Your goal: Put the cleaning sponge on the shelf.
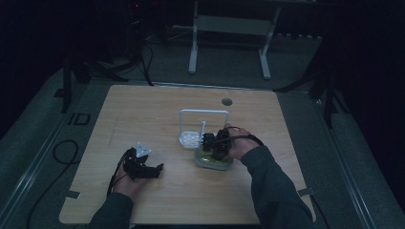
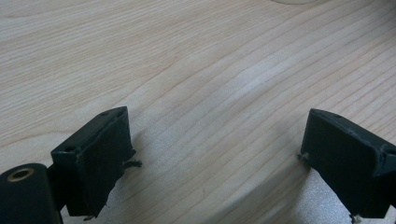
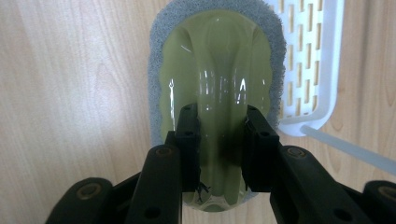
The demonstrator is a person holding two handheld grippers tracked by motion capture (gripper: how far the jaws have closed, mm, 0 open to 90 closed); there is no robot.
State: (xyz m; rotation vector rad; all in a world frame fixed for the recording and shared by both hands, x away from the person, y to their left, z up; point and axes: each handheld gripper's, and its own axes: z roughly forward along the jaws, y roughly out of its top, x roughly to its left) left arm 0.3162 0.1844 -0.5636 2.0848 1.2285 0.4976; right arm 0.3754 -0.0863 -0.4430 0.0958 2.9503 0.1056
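Observation:
A scrubber with a glossy olive-green handle and a grey sponge rim (image 3: 219, 56) lies flat on the wooden table (image 1: 143, 109), right of centre (image 1: 213, 162). My right gripper (image 3: 221, 116) comes down on it from above, its two jaws pressed against either side of the handle's raised middle ridge. In the high view the right gripper (image 1: 213, 149) sits over the scrubber, beside a white rack. My left gripper (image 1: 157, 168) rests low over the table at front left. Its jaws (image 2: 217, 140) stand wide apart with bare wood between them.
A white wire-frame rack (image 1: 204, 112) with a slotted white tray (image 3: 308, 60) stands just behind and left of the scrubber, touching its edge. A round cable hole (image 1: 227, 101) is near the table's far edge. Cables trail off the table's left side.

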